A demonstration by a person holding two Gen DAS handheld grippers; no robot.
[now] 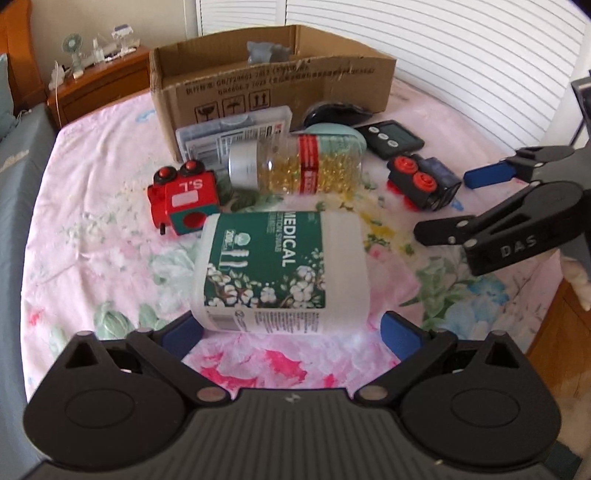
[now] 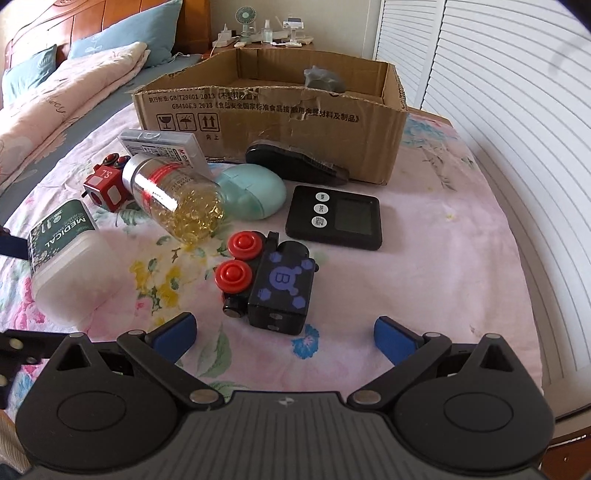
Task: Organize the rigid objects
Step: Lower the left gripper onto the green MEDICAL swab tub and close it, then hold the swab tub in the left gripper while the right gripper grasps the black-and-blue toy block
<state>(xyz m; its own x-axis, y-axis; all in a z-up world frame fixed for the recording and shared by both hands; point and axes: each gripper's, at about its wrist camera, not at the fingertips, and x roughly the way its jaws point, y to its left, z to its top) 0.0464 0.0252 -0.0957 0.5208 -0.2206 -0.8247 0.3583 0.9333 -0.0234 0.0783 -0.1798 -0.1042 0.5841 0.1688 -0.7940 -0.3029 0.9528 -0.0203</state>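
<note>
Grippers poised over a cluttered bed, with the sorting apparently just starting. Left wrist view: the left gripper (image 1: 291,328) has its blue fingers (image 1: 183,332) spread wide and empty, flanking the near end of a cotton swab tub (image 1: 280,273) lying on its side; whether the pads touch it cannot be told. Beyond it lie a red toy block (image 1: 183,201), a capsule bottle (image 1: 295,164) and, far back, the cardboard box (image 1: 273,85). The right gripper (image 1: 454,206) enters from the right, fingers parted and holding nothing.

Right wrist view: the right gripper (image 2: 286,332) is wide open and empty, lined up with a black toy block (image 2: 273,284) just ahead. A black timer (image 2: 334,218), a mint case (image 2: 253,192), a dark brush (image 2: 295,162) and a clear plastic case (image 2: 162,147) lie nearer the box, which holds one grey object (image 2: 321,79).

Likely next: close on the tub or block squarely, lift, and carry it over the box wall.

Everything rests on a pink floral sheet (image 2: 443,240). Pillows (image 2: 122,37), a wooden headboard and a nightstand with a small fan (image 2: 245,18) sit far left; white louvred doors (image 2: 498,74) fill the right.
</note>
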